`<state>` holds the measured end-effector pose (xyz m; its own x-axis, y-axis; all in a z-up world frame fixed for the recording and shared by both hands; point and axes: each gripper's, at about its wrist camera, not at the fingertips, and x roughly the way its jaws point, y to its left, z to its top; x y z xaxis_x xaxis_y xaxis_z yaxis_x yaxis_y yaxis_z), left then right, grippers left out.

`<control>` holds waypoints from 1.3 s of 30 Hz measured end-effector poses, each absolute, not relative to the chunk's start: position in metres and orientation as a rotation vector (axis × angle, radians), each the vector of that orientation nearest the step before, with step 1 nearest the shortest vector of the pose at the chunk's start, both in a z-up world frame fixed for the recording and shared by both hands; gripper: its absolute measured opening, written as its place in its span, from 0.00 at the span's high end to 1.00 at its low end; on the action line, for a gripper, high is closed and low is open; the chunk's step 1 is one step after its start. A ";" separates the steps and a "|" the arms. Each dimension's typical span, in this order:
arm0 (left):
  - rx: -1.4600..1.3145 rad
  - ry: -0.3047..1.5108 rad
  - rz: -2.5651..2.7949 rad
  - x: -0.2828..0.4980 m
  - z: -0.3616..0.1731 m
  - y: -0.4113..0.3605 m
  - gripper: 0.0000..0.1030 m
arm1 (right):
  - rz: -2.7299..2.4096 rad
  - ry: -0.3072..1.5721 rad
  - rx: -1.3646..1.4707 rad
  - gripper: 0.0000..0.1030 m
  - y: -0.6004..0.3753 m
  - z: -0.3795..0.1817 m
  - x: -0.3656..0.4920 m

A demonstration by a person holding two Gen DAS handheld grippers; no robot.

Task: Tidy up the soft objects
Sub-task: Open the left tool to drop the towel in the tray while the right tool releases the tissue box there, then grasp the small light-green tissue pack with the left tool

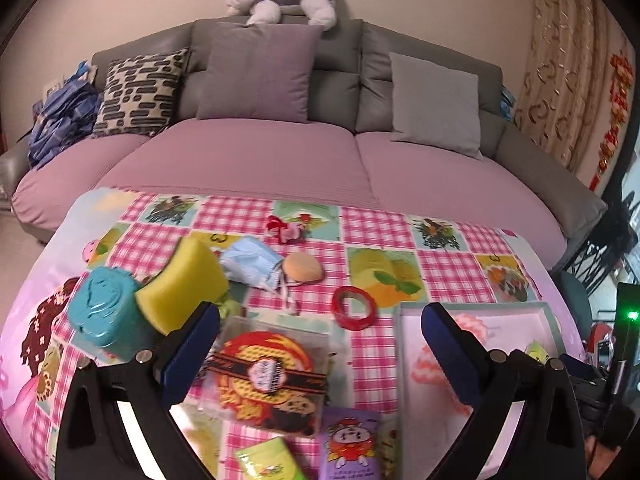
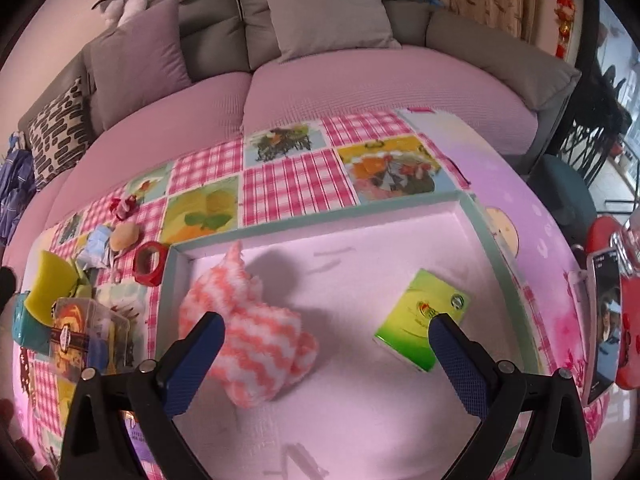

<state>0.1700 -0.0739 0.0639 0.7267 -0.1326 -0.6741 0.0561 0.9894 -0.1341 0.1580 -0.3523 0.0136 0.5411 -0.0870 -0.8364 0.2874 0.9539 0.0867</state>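
A shallow tray (image 2: 320, 214) with a teal rim holds a pink-and-white striped fluffy cloth (image 2: 248, 320) and a green tissue pack (image 2: 420, 320). My right gripper (image 2: 326, 332) is open and empty just above the tray, the cloth by its left finger. My left gripper (image 1: 320, 320) is open and empty over a clear box with a red-orange label (image 1: 264, 376). On the checked cloth lie a yellow sponge (image 1: 188, 280), a blue face mask (image 1: 252, 264), a tan round puff (image 1: 302, 268) and a small red-and-pink toy (image 1: 286, 228). The tray's corner (image 1: 480, 308) also shows in the left wrist view.
A teal lidded tub (image 1: 106, 312) stands beside the sponge. A red tape ring (image 1: 354, 306), a purple pack (image 1: 352, 444) and a second green pack (image 1: 272, 460) lie on the table. A sofa (image 1: 280, 160) with cushions stands behind. A phone (image 2: 604, 320) is at the far right.
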 end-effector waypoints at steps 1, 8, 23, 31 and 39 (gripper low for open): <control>-0.113 0.754 -0.098 0.169 0.064 -0.069 0.02 | -0.224 0.971 0.216 0.00 -0.350 0.013 0.159; -0.168 0.772 -0.007 0.164 0.061 -0.022 0.02 | -0.135 0.888 0.230 0.00 -0.319 0.027 0.163; -0.217 1.012 0.056 0.131 0.002 0.036 0.02 | 0.114 0.986 0.138 0.00 -0.215 0.011 0.159; -0.209 1.102 0.003 0.127 -0.025 0.022 0.02 | 0.192 1.028 0.092 0.00 -0.187 -0.001 0.147; -0.183 1.171 -0.046 0.132 -0.039 -0.003 0.02 | 0.123 0.987 0.108 0.00 -0.199 0.001 0.143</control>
